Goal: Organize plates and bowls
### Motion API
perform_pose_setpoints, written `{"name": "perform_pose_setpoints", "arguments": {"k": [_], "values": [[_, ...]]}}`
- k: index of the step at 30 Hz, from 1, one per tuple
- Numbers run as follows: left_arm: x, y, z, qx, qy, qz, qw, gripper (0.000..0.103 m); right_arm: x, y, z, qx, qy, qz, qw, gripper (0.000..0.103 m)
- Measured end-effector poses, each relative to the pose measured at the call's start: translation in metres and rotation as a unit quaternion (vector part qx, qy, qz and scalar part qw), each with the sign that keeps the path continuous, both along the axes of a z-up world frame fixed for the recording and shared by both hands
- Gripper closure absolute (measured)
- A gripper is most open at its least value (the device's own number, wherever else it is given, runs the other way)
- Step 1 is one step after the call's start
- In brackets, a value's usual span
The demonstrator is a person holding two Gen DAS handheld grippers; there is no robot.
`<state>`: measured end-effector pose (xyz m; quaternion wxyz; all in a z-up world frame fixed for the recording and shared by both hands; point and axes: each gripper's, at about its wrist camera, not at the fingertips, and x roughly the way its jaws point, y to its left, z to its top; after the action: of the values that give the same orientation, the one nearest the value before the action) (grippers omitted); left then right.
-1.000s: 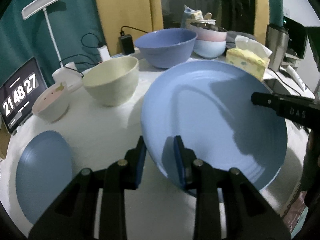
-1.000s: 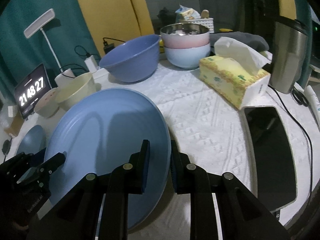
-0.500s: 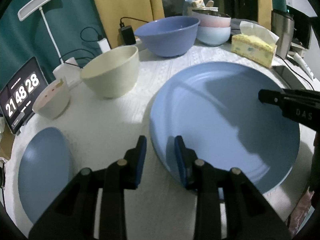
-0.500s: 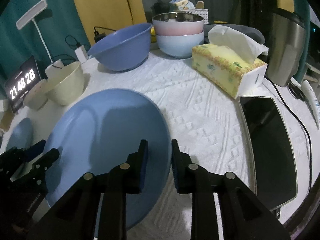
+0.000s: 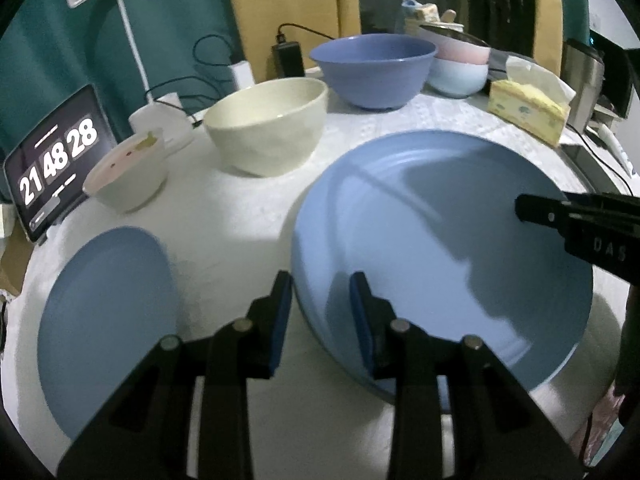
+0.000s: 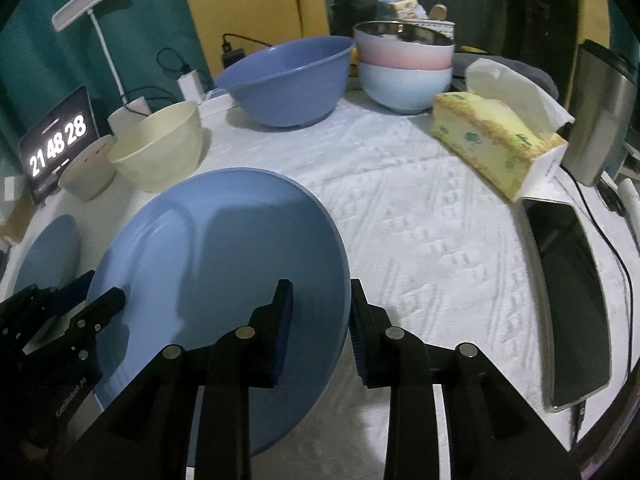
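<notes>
A large light-blue plate lies low on the white cloth between both grippers. My left gripper straddles the plate's left rim, one pad outside the lip and one on the inner face, shut on it. My right gripper straddles the right rim; its jaws are opening, with the rim between them and a gap beside the pads. One of its fingers reaches over the plate's far side. A small blue plate lies to the left.
Behind the plate stand a cream bowl, a big blue bowl, a small pink-lined bowl and stacked pink and pale-blue bowls. A tissue box, phone and steel kettle sit right; a clock tablet left.
The large plate came down from a raised tilt to lie nearly flat on the cloth. The right gripper's jaws widened around the rim. Both grippers drew back a little.
</notes>
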<state>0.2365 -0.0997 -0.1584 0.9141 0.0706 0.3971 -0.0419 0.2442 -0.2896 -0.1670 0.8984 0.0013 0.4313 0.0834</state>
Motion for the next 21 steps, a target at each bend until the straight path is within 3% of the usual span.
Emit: {"name": "perform_pose_setpoints", "arguments": {"k": [13,15,17,21], "values": [[-0.014,0.036,0.009,-0.038,-0.016,0.011,0.9991,0.069,-0.01,0.02,0.003,-0.035,0.001,-0.014,0.999,0.072],[-0.018,0.04,0.012,-0.046,-0.022,0.01,0.9987,0.068,-0.014,0.022,0.006,-0.045,-0.01,-0.027,0.999,0.069],[-0.022,0.045,0.016,-0.051,-0.029,0.012,0.9982,0.068,-0.017,0.023,0.011,-0.048,-0.021,-0.037,0.998,0.06],[-0.03,0.059,0.025,-0.066,-0.045,0.019,0.9966,0.067,-0.021,0.031,0.02,-0.051,-0.031,-0.034,0.998,0.06]]}}
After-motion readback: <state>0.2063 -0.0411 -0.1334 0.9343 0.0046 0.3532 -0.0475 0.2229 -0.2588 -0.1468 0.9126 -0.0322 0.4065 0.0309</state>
